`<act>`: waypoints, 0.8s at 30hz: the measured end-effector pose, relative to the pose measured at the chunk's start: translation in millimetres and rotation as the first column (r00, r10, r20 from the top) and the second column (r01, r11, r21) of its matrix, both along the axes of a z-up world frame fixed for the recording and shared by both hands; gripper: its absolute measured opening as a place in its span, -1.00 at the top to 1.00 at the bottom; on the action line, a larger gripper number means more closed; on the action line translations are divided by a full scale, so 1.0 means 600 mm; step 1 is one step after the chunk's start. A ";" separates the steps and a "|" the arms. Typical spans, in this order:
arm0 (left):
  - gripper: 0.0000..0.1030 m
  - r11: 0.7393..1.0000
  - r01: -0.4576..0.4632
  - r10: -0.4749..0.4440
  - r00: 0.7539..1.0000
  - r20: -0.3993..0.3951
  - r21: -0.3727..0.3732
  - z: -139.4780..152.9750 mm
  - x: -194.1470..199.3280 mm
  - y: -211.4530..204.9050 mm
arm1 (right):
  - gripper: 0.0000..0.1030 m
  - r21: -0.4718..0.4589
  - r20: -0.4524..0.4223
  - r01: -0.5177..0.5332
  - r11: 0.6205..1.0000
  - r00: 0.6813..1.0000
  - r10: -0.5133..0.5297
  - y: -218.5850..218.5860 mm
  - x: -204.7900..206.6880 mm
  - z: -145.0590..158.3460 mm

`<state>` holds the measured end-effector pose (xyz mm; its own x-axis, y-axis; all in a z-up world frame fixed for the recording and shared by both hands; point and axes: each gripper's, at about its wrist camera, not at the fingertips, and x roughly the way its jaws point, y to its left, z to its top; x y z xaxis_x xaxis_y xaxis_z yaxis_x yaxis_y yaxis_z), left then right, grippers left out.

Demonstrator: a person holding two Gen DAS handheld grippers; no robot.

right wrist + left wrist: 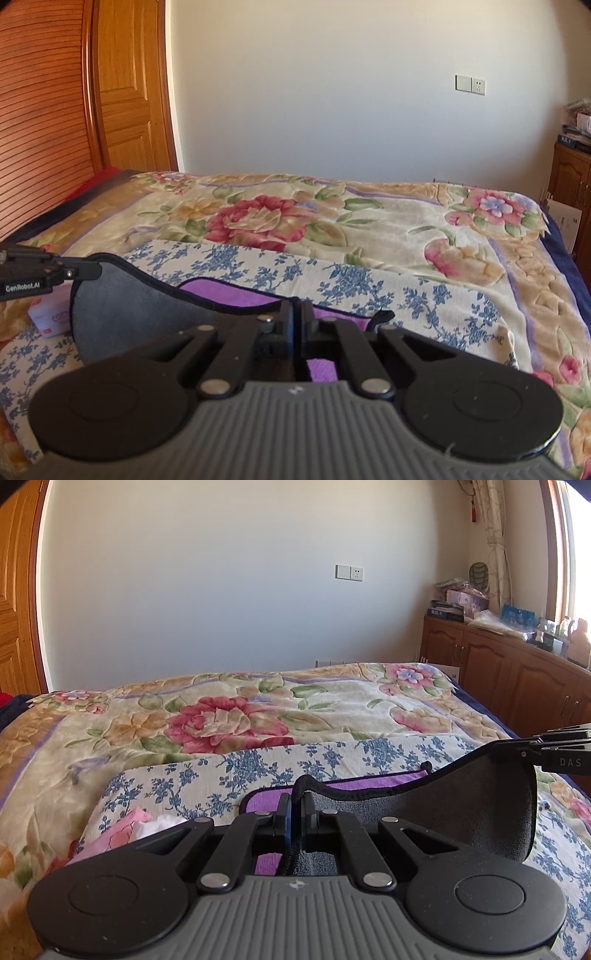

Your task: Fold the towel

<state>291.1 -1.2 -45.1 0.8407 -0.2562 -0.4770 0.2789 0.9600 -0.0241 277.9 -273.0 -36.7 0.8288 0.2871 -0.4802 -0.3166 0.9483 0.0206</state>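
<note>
A grey towel (461, 808) with a black edge hangs in the air between my two grippers, over a purple towel (362, 781) on a blue-flowered cloth (258, 768) on the bed. My left gripper (295, 805) is shut on one corner of the grey towel. My right gripper (517, 751) enters from the right, shut on the other corner. In the right wrist view my right gripper (297, 314) pinches the grey towel (122, 306), and my left gripper (83, 273) holds its far corner at the left. The purple towel (229, 291) lies beneath.
The bed has a floral quilt (229, 716). A pink and white item (125, 830) lies at the left; a small white box (51, 317) sits by the cloth. A wooden cabinet (517, 675) with clutter stands at the right, a wooden headboard (40, 122) at the left.
</note>
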 end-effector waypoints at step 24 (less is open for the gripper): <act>0.89 0.997 0.014 -0.016 1.000 0.022 0.081 0.014 0.059 -0.018 | 0.91 -0.132 0.069 0.004 0.991 0.998 0.005 0.012 0.046 0.001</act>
